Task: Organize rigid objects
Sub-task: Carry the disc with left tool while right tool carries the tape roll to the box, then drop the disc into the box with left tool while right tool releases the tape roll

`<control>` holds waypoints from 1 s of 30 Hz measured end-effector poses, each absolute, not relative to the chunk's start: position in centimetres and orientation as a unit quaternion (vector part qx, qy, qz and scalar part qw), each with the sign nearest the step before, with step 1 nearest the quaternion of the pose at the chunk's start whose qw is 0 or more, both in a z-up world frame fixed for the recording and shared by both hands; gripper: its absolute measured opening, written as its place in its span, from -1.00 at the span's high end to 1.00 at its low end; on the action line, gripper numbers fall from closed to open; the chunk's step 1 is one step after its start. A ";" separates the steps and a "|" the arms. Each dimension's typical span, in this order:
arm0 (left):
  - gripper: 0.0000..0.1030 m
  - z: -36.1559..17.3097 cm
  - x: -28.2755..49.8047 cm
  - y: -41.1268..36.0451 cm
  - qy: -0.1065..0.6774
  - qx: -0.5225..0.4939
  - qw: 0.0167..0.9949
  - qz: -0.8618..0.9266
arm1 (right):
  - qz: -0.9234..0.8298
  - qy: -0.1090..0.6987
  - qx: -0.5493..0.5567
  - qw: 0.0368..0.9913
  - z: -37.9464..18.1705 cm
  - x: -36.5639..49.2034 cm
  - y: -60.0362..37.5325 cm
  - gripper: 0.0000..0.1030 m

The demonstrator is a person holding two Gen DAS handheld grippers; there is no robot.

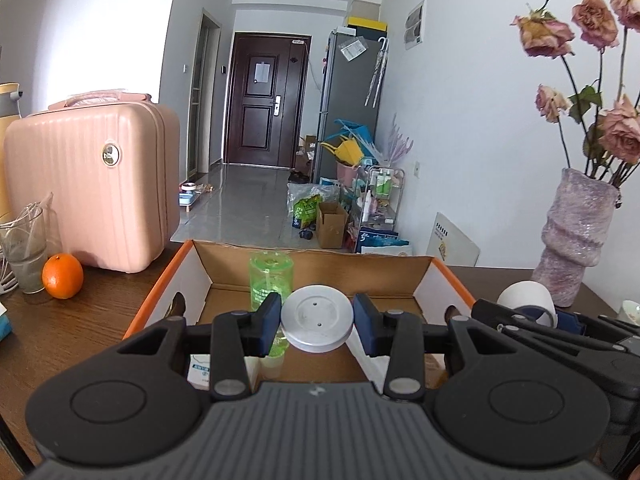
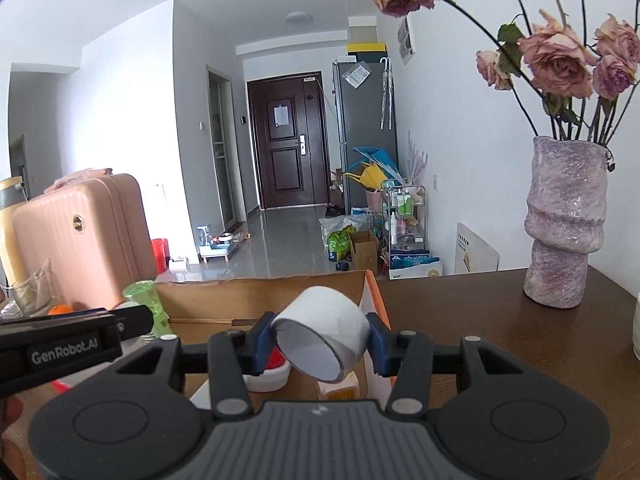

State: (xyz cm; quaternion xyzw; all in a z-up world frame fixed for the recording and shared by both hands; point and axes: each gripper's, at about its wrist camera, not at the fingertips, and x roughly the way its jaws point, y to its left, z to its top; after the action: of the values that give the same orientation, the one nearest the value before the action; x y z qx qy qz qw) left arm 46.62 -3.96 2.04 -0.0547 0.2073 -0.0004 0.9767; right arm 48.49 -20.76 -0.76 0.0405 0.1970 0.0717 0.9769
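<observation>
The counter [image 2: 480,320] is dark brown wood grain, and an open cardboard box [image 1: 320,258] with orange outer edges and white inner side walls sits on it. The left tongs [image 1: 317,322] are clamped on a flat grey round disc [image 1: 317,318], held above the box interior. The right tongs [image 2: 322,340] are clamped on a white tape roll [image 2: 324,332], tilted with its hollow end facing the camera, over the right-hand part of the box. Inside the box stands a clear green bottle [image 1: 271,280]; a white container with a red top [image 2: 272,368] and a yellowish pack [image 2: 340,390] lie on its floor.

On the counter to the left of the box are an orange [image 1: 63,276], a glass [image 1: 25,248] and a pink hard-shell case [image 1: 94,184]. To the right stands a mauve textured vase [image 2: 564,224] with dried roses [image 2: 560,60].

Beyond the counter, a glossy tiled floor [image 1: 244,196] runs to a dark wooden door [image 1: 266,100]. A grey fridge [image 1: 352,100] stands along the white right-hand wall, with a wire rack [image 1: 380,196], bags and a small carton [image 1: 332,224] clustered around its foot.
</observation>
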 end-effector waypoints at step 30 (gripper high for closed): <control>-1.00 0.5 49.2 -1.2 0.191 -0.069 0.972 0.115 | 0.100 0.259 -0.003 0.961 -1.4 52.7 -19.0 -0.95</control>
State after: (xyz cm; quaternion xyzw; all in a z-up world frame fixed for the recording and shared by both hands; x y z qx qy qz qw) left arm 49.19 -1.25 0.45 -0.0688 0.1910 0.1153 0.9724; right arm 52.65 -19.02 -1.42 -0.0026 0.2590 0.1001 0.9607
